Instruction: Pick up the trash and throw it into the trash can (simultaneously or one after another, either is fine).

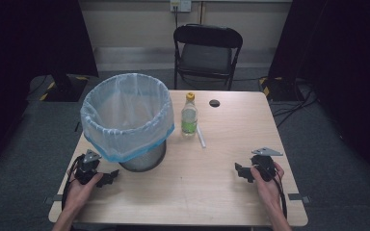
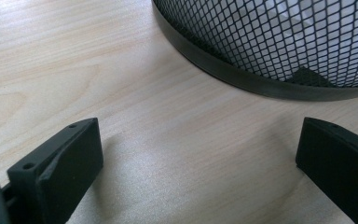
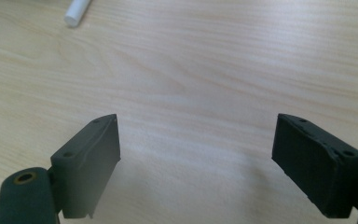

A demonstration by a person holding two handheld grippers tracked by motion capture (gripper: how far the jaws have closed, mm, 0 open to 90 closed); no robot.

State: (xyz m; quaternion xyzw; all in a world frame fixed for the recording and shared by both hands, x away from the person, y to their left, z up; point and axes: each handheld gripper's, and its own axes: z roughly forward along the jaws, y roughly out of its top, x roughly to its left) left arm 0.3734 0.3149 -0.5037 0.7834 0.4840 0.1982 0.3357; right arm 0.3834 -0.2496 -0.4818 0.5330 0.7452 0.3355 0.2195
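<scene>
Black mesh bin (image 1: pixel 143 161) with a pale blue see-through liner (image 1: pixel 125 115), sitting on a light wood-grain table (image 1: pixel 221 192). Clear bottle (image 1: pixel 189 118) has a yellow cap and greenish label, white stick (image 1: pixel 201 137) next to it, both grippers' jaws black.

light: overhead, tabletop (image 1: pixel 221 144) bright, room edges near black | shadows: soft, short, under the jaws in both gripper views | glare: pale sheen on the wood between the jaws | focus: high view soft and low in detail; nearest jaw parts blurred, mesh bin (image 2: pixel 279 42) sharp
</scene>
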